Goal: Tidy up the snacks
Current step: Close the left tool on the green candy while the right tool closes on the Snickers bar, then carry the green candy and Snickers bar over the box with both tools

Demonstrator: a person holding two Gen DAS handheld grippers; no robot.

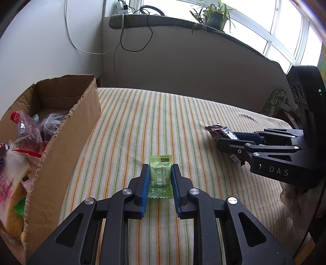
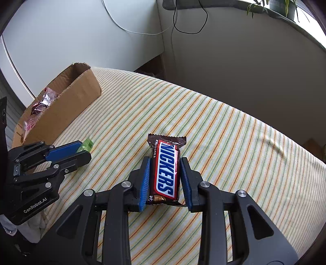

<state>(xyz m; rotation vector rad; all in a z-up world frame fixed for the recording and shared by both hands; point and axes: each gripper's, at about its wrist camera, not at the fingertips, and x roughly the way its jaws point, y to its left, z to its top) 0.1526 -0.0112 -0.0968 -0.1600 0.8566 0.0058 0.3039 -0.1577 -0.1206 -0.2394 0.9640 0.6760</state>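
Left-wrist footage centres on a small green candy packet [image 1: 159, 177], a flat pillow wrapper with crimped, serrated ends, pale lettering down its face and a dark band near its far edge. It lies on the striped cloth [image 1: 163, 114] and the blue pads of the left gripper [image 1: 159, 173] press against both its long sides, so that gripper is clenched on it. In the right-wrist view the same packet [image 2: 87, 145] pokes out past the tips of the left gripper [image 2: 81, 151].

Well apart from it, toward the right, sits a Snickers bar [image 2: 166, 170]: a glossy brown wrapper with a red-edged panel and blue block letters on white, zigzag seal at the far end. The right gripper [image 2: 165, 163] has its blue pads set against both sides of the bar, grasping it, with the bar low over the cloth [image 2: 234, 132]. From the left camera the bar [image 1: 219, 131] shows only as a dark crumpled end beyond the right gripper [image 1: 226, 140].

A torn-edged cardboard box [image 1: 61, 146] stands on the left of the cloth, just beside the green packet's gripper, holding a jumble of red, pink and clear-wrapped snacks [image 1: 26, 130]. A potted plant [image 1: 215, 17] rests on the window ledge behind.
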